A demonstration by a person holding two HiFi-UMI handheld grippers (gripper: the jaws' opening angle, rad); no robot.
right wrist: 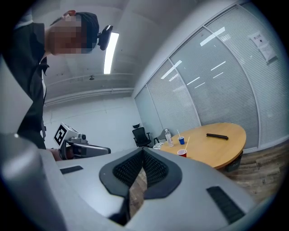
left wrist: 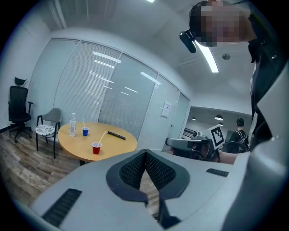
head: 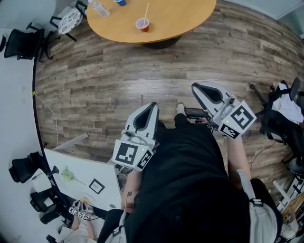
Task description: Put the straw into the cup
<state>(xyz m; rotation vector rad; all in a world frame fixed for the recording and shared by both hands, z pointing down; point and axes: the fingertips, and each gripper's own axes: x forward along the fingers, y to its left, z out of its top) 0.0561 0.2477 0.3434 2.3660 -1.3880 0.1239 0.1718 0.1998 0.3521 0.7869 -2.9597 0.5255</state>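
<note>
Close against the person's body, the left claw (head: 153, 104) and the right claw (head: 195, 87) are held side by side over the wooden floor (head: 104, 80), both aimed out toward the far side of the room. In each claw's own view the pads are pressed together at the tips with nothing between them: the left claw (left wrist: 145, 154) and the right claw (right wrist: 143, 151) are both empty.

Well ahead of them stands the round bench (head: 190, 16). On its near part sits the red cup (head: 142, 24), and the straw (head: 146, 10) already seems to stand in it, its long axis leaning, with the lower end inside the cup and the upper end tipped away over the bench. The cup lies a little left of the left claw's line and to the right of the right claw's line, so it sits between the two lines of aim. Neither hand is clearly nearer, and both are well apart from it.

Farther back on the bench are a blue cup (left wrist: 85, 131), a clear bottle (left wrist: 72, 125) and a black bar (left wrist: 116, 135).
</note>
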